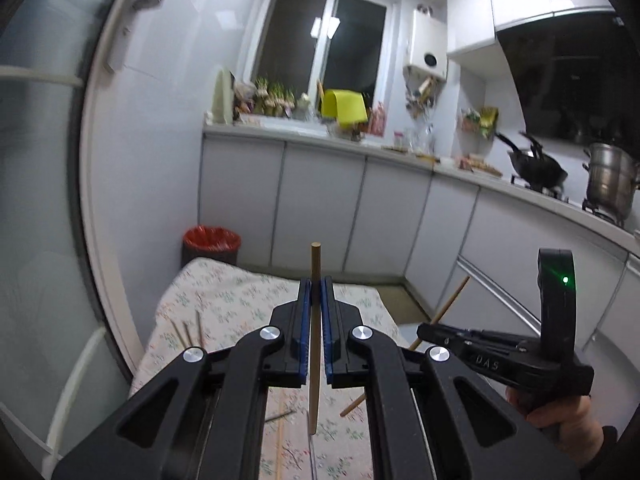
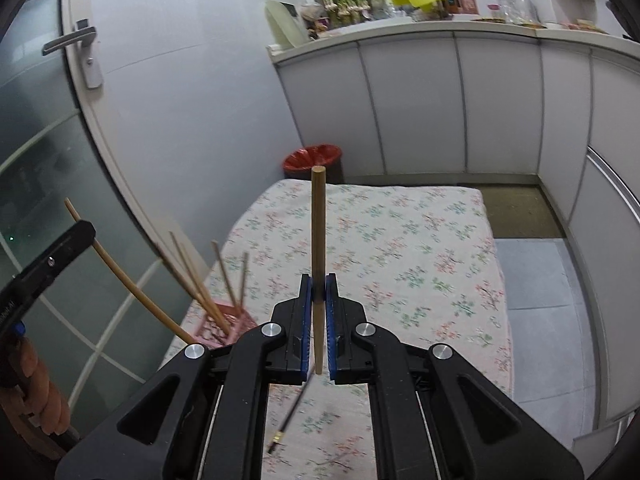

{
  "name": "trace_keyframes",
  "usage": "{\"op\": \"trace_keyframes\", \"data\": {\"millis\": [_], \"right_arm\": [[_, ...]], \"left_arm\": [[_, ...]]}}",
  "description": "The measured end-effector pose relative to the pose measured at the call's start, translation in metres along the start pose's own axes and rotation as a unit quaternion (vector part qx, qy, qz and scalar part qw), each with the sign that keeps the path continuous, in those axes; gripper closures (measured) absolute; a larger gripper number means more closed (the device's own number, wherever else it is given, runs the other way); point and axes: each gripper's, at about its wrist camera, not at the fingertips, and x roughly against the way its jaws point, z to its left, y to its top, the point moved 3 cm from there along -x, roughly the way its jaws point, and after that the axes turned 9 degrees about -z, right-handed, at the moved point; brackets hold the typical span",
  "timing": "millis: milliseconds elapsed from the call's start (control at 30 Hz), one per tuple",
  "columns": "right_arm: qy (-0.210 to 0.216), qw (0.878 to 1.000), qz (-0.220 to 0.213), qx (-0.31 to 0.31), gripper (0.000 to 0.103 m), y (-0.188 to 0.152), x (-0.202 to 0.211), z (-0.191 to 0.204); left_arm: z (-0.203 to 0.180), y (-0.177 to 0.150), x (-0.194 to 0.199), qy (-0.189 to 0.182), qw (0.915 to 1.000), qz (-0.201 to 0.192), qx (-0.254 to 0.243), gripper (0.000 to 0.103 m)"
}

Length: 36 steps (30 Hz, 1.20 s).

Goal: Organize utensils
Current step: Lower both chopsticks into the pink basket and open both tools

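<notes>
In the left wrist view my left gripper (image 1: 317, 286) is shut on a light wooden chopstick (image 1: 315, 260) that stands upright between the blue pads. My right gripper (image 1: 423, 331) shows at the right, held by a hand, clamped on a second slanted chopstick (image 1: 454, 298). In the right wrist view that gripper (image 2: 319, 282) grips its wooden chopstick (image 2: 318, 216) upright above the floral table (image 2: 420, 248). The left gripper (image 2: 85, 231) appears at the left edge with its chopstick (image 2: 120, 276). A pink holder (image 2: 226, 322) with several chopsticks stands at the table's left edge. A black chopstick (image 2: 292, 414) lies on the cloth.
A red-lined bin (image 2: 313, 159) stands behind the table's far edge. White cabinets (image 2: 412, 104) and a cluttered counter run along the back and right. A frosted glass door with a handle (image 2: 72, 40) is at the left. A wok (image 1: 538, 166) and steel pot (image 1: 610, 182) sit on the stove.
</notes>
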Motion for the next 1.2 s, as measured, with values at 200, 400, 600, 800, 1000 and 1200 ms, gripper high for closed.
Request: {"op": "trace_keyframes", "data": {"millis": [200,400,600,800,1000,1200], "right_arm": [[0.043,0.999,-0.028,-0.003,0.097,0.016,-0.001,0.037],[0.067,0.997,-0.031,-0.010,0.097,0.018,-0.020,0.057],[0.084,0.996,-0.021,-0.010,0.097,0.013,-0.041,0.074],[0.084,0.996,0.000,-0.003,0.098,0.003,-0.063,0.082],[0.082,0.996,0.018,0.008,0.098,-0.007,-0.079,0.087],[0.079,0.996,0.035,0.023,0.097,-0.018,-0.092,0.091]], "left_arm": [[0.029,0.018,0.010,0.057,0.9970,-0.051,-0.009,0.098],[0.047,0.000,-0.012,0.099,0.9939,-0.038,-0.030,0.098],[0.061,-0.022,-0.028,0.103,0.9934,-0.022,-0.045,0.098],[0.063,-0.037,-0.048,0.097,0.9933,-0.003,-0.063,0.098],[0.072,-0.055,-0.065,0.096,0.9929,0.023,-0.065,0.098],[0.082,-0.067,-0.077,0.095,0.9927,0.049,-0.057,0.097]]}}
